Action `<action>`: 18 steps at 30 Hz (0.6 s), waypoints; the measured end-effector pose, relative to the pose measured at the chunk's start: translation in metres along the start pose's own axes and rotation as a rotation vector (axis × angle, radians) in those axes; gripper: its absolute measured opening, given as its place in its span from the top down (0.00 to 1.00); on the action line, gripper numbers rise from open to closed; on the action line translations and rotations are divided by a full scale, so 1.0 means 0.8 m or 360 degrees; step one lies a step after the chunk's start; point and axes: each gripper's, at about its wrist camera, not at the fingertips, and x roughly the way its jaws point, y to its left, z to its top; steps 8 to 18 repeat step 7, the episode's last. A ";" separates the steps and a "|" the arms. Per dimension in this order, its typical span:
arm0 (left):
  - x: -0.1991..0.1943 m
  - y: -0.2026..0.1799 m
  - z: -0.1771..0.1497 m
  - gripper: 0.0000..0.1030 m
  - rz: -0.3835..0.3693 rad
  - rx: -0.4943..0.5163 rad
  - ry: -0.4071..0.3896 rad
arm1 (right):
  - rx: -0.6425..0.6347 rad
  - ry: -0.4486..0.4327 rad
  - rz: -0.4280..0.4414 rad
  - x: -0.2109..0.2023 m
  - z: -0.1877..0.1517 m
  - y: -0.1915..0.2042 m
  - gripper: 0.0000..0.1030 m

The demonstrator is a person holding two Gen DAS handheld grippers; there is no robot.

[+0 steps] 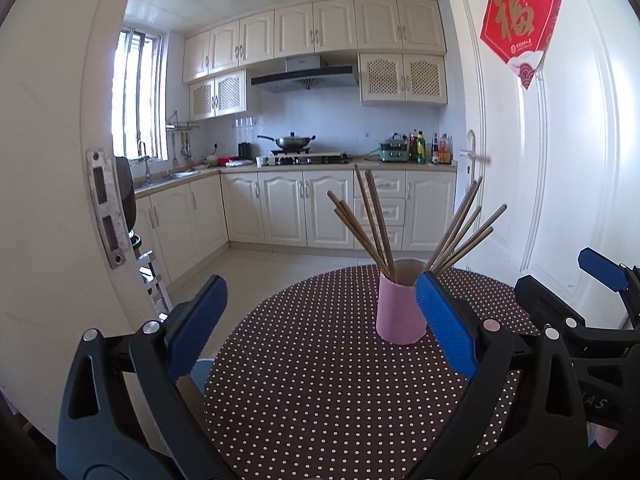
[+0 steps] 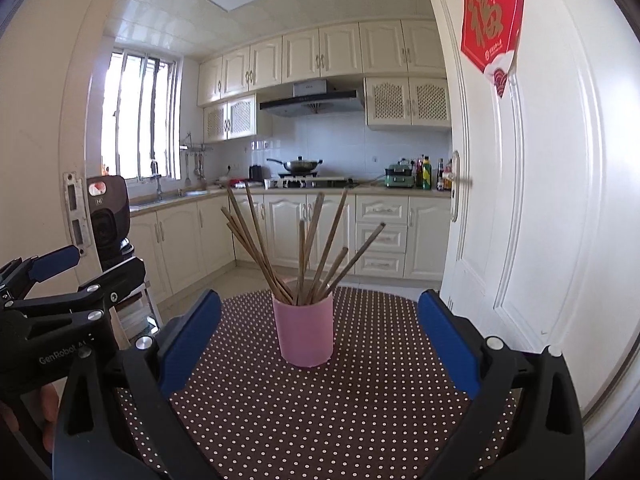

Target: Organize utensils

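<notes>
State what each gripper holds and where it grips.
Nothing. The left gripper and right gripper are both open and empty; the chopsticks stand in the pink cup.

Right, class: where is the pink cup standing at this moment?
The pink cup stands upright on the polka-dot tablecloth, centred in the right wrist view, holding the wooden chopsticks; in the left wrist view it sits right of centre.

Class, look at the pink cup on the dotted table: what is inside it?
The pink cup holds a bundle of wooden chopsticks, fanning out above its rim. Their lower ends and the cup's bottom are hidden by its opaque wall. It stands on the polka-dot tablecloth.
</notes>
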 end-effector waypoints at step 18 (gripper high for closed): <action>0.034 -0.001 -0.015 0.09 -0.0013 0.0010 0.0123 | 0.0010 0.0116 0.0000 0.028 -0.011 -0.009 0.08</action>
